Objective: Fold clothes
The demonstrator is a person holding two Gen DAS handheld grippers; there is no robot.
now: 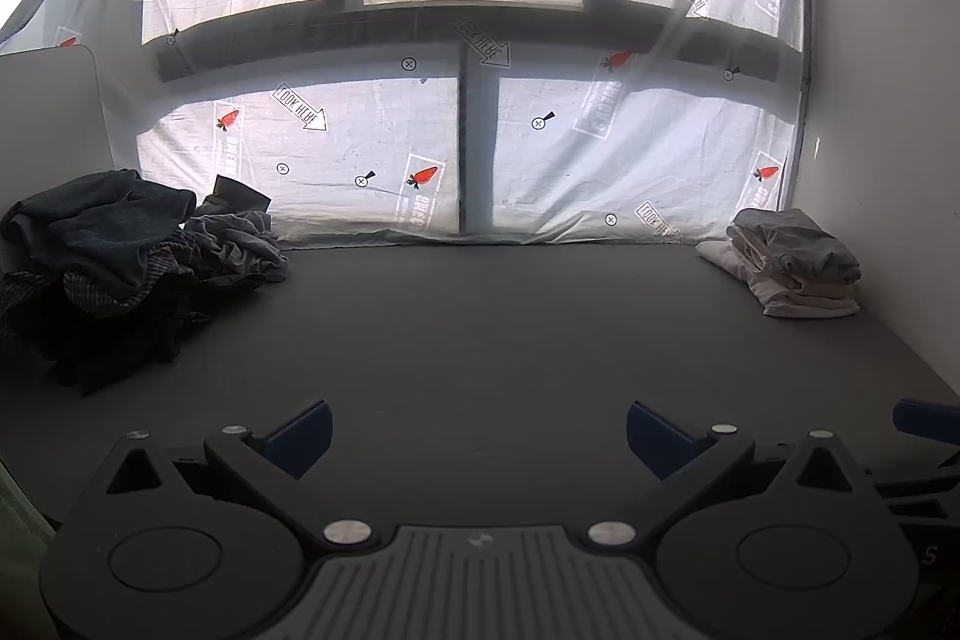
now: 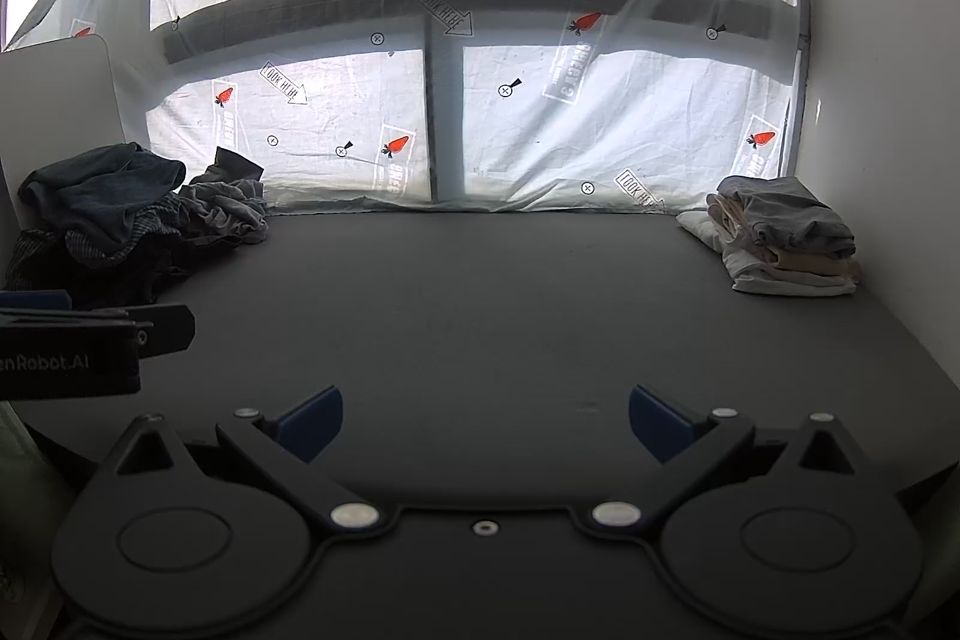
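Far left: unfolded heap | left gripper apart, spread

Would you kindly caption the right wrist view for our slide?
Open right tongs above dark table; unfolded pile far left, folded stack far right.

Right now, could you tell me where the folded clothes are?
The folded clothes sit stacked at the table's far right corner in both views, against the wall and curtain.

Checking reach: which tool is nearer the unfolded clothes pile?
Left. The left tool sits toward the pile; the right tool is farther right.
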